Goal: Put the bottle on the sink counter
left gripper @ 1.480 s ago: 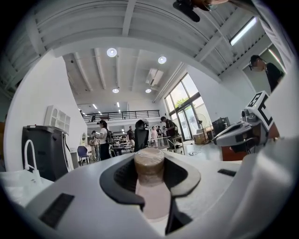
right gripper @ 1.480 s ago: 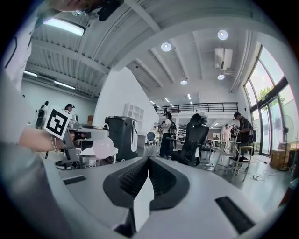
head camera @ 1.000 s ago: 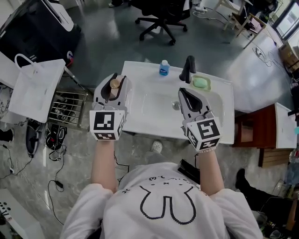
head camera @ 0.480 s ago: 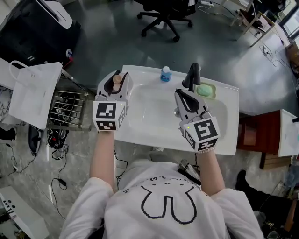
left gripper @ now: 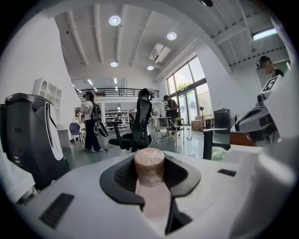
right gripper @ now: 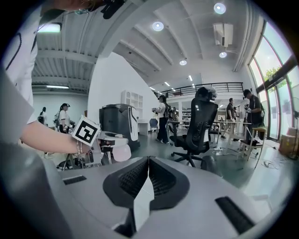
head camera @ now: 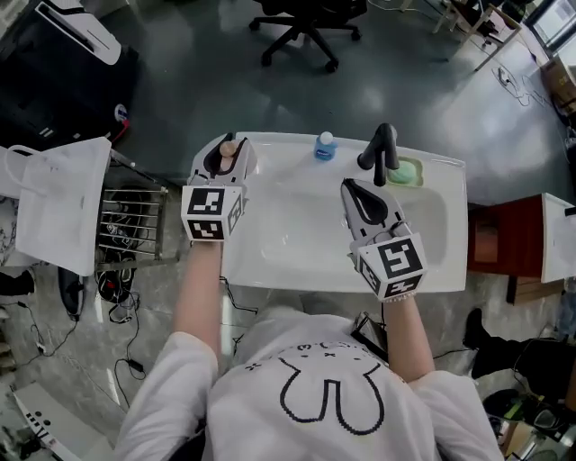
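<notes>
A small pinkish bottle with a tan round cap stands upright between the jaws of my left gripper, which is shut on it. It hangs over the back left corner of the white sink counter. In the right gripper view the bottle's pink body shows below the left gripper's marker cube. My right gripper is shut and holds nothing; it hovers over the basin, just in front of the black faucet.
A blue bottle stands on the counter's back rim left of the faucet, with a green soap in a dish to the faucet's right. A wire rack and a white bag are left of the sink, and an office chair lies beyond.
My left gripper has carried the bottle from the sink's left edge toward its back left corner. The right gripper has moved forward over the basin toward the faucet.
</notes>
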A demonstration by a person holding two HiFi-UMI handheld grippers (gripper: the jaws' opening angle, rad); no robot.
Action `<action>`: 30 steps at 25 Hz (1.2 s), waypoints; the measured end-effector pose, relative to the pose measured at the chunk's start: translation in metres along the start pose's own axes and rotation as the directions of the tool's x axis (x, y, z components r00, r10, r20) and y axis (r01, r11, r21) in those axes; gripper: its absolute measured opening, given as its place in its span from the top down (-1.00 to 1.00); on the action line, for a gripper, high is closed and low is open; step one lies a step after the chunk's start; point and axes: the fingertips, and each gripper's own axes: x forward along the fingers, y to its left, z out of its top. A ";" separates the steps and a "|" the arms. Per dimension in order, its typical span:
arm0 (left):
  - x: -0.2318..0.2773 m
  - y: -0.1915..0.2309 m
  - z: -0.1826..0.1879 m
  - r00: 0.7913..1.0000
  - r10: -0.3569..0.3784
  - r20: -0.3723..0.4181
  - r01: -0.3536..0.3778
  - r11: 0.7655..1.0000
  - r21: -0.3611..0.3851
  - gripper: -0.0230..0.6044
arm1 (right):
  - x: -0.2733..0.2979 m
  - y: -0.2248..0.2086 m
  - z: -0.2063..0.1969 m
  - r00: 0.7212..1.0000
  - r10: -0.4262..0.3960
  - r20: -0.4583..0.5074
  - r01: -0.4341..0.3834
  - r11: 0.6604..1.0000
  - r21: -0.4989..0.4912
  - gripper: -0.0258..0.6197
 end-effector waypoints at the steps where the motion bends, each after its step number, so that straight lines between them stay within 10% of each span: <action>1: 0.005 0.002 -0.004 1.000 -0.014 -0.004 0.014 1.000 -0.001 0.54 | 0.003 0.001 -0.001 1.000 -0.008 -0.007 0.008 1.000 0.002 0.83; 30: 0.090 0.013 -0.094 0.975 -0.191 -0.111 0.192 0.981 0.002 0.54 | 0.042 0.013 -0.057 0.978 -0.119 -0.171 0.130 0.990 0.056 0.83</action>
